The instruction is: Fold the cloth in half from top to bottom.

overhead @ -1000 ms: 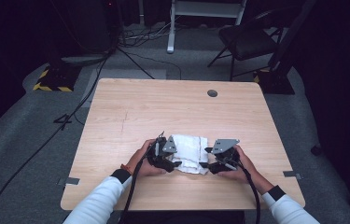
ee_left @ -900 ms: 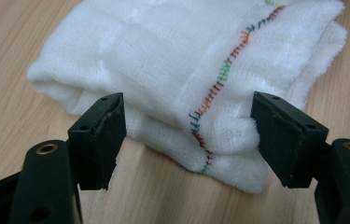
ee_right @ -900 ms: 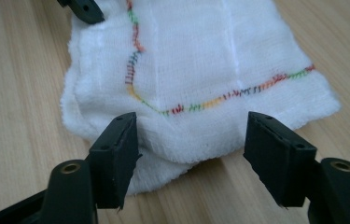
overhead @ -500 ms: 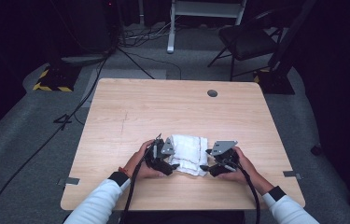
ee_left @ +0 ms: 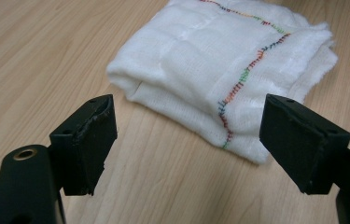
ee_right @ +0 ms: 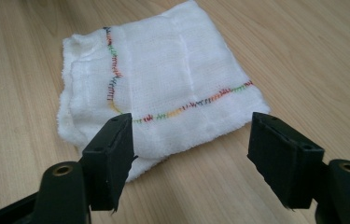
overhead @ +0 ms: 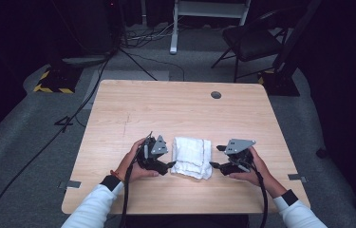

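Wooden table, folded cloth, grippers parted

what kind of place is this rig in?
Probably a dark studio or lab set up for recording: one wooden table on grey carpet, floor cables, a folding chair and stand legs behind.
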The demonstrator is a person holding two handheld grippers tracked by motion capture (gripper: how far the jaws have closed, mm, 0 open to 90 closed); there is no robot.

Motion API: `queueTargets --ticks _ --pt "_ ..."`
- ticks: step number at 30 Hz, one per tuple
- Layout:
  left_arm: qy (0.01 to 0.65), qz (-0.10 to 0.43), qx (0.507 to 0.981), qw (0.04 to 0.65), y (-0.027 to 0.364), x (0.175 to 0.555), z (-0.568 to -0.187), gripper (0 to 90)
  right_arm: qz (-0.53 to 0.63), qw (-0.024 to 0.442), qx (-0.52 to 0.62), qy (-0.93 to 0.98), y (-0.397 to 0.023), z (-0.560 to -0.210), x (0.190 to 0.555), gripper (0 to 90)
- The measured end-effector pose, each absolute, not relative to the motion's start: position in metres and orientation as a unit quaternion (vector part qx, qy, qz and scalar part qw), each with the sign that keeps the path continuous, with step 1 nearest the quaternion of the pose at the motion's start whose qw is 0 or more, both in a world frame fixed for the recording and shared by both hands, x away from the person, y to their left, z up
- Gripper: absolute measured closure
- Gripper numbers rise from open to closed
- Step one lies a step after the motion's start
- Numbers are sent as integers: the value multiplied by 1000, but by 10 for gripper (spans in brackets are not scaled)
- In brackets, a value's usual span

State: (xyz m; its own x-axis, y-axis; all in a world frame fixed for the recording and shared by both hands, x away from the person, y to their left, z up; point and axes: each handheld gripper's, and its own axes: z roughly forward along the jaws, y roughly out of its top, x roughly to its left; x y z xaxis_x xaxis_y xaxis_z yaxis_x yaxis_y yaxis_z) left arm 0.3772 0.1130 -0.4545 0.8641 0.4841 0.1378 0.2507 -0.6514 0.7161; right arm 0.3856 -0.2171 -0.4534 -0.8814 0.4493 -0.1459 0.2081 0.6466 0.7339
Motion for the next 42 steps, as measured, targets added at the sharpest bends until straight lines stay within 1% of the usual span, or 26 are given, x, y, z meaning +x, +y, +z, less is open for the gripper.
queueTargets --ticks 8,21,27,32,38,42 --pt "211 174 898 345 131 368 -457 198 364 182 190 894 -233 -452 381 317" --pt "229 193 899 320 158 353 -463 198 342 204 222 890 -276 -455 371 312" --pt "244 193 898 312 171 345 -468 198 336 200 235 890 -291 -463 366 308" --pt "256 199 895 307 182 340 -473 197 328 207 248 888 -303 -467 363 304" --pt "248 209 903 283 186 330 -479 193 333 205 274 879 -322 -473 358 303" --pt "253 208 902 280 192 326 -482 182 334 203 292 873 -338 -480 355 302"
